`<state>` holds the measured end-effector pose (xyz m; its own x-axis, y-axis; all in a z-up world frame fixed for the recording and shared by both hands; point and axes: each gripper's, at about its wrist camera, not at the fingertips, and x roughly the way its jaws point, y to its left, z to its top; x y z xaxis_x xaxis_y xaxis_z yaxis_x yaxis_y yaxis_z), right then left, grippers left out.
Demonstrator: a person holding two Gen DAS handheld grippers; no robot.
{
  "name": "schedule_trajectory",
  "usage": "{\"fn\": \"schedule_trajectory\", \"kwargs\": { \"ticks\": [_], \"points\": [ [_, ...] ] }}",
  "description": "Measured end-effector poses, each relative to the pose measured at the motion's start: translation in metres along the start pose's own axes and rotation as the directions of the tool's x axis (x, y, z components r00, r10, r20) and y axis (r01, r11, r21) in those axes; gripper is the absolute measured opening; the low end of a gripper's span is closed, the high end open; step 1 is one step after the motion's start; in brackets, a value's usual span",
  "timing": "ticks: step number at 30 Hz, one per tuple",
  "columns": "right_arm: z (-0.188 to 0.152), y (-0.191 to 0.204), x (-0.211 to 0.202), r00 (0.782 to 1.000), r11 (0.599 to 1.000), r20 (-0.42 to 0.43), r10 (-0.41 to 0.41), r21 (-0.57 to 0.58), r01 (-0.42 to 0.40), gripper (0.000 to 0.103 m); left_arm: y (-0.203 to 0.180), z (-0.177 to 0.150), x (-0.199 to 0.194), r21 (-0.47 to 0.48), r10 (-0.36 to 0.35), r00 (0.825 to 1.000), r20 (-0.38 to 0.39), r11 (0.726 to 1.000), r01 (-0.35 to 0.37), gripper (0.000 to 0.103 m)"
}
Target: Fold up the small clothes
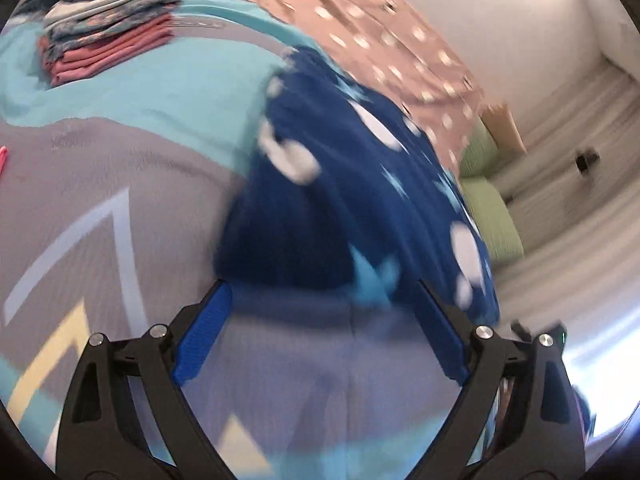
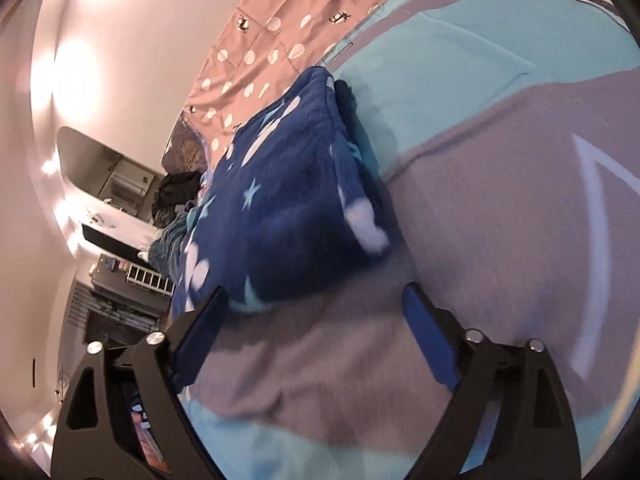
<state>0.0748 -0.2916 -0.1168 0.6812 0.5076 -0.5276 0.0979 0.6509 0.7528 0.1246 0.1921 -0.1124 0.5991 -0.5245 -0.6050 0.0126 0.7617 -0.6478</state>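
The dark blue fleece garment with white spots and pale blue stars lies bunched on the grey and turquoise bed cover, just in front of both grippers. In the left wrist view, the left gripper has its jaws wide apart and nothing is between its blue pads; the near edge of the fleece garment is just beyond the fingertips, and the blur does not let me tell if it touches them. In the right wrist view, the right gripper also stands wide open and holds nothing; the garment is beside its left finger, to the far left of the gap. Far left on the cover is a stack of folded small clothes in pink, flowered and pale fabrics. Behind the garment lies a dusty pink sheet with white dots. A pale green cushion is at the right.
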Motion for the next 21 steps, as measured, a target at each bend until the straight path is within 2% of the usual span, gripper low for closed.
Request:
{"fn": "schedule_trajectory", "kwargs": {
  "ticks": [2,3,4,5,6,7,9,11,14,16,19,20,21],
  "points": [
    [0.010,0.004,0.010,0.999,1.000,0.029,-0.022,-0.009,0.022,0.092,0.010,0.009,0.005,-0.070,-0.030,0.998,0.049,0.997,0.033,0.089],
    [0.015,0.004,0.014,0.999,0.999,0.043,-0.033,0.010,0.032,0.092,0.014,0.014,0.007,-0.102,-0.031,0.997,0.071,0.994,0.039,0.075],
    [0.018,0.003,0.017,0.998,0.999,0.055,-0.038,0.035,0.036,0.092,0.019,0.019,0.009,-0.140,-0.028,0.996,0.079,0.989,0.039,0.049],
    [0.021,0.001,0.018,0.997,0.997,0.069,-0.041,0.068,0.037,0.079,0.025,0.023,0.011,-0.166,-0.044,0.996,0.074,0.985,0.056,0.036],
    [0.025,0.001,0.021,0.995,0.994,0.080,-0.051,0.096,0.043,0.041,0.030,0.026,0.013,-0.189,-0.081,0.995,0.061,0.978,0.091,0.028],
    [0.028,0.000,0.025,0.996,0.992,0.058,-0.065,0.108,0.058,0.030,0.032,0.028,0.012,-0.208,-0.102,0.993,0.066,0.971,0.114,0.026],
    [0.031,-0.003,0.031,0.997,0.988,0.016,-0.076,0.138,0.073,0.022,0.021,0.031,0.002,-0.151,-0.106,0.990,0.088,0.981,0.118,0.021],
    [0.032,0.004,0.018,0.997,0.992,0.044,-0.061,0.109,0.056,0.019,0.003,0.033,-0.018,-0.071,-0.111,0.988,0.111,0.990,0.119,0.019],
    [0.029,0.018,-0.012,0.996,0.998,0.092,0.011,0.068,-0.018,0.017,-0.019,0.035,-0.041,0.015,-0.092,0.990,0.107,0.996,0.091,0.019],
    [0.022,0.024,-0.030,0.996,0.998,0.080,0.050,0.037,-0.053,0.017,-0.030,0.031,-0.059,0.070,-0.061,0.993,0.096,0.996,0.055,0.019],
    [-0.005,0.031,-0.046,0.999,0.999,0.030,0.017,-0.052,-0.016,0.017,-0.030,0.016,-0.083,0.122,-0.003,0.998,0.059,0.992,-0.004,0.021],
    [-0.014,0.031,-0.047,1.000,0.996,0.009,-0.003,-0.089,0.004,0.019,-0.025,0.009,-0.087,0.134,0.041,0.998,0.040,0.990,-0.046,0.023],
    [-0.027,0.031,-0.047,0.999,0.987,-0.017,-0.049,-0.153,0.046,0.022,-0.019,0.002,-0.091,0.138,0.126,0.991,0.044,0.982,-0.131,0.026]
  ]
}}
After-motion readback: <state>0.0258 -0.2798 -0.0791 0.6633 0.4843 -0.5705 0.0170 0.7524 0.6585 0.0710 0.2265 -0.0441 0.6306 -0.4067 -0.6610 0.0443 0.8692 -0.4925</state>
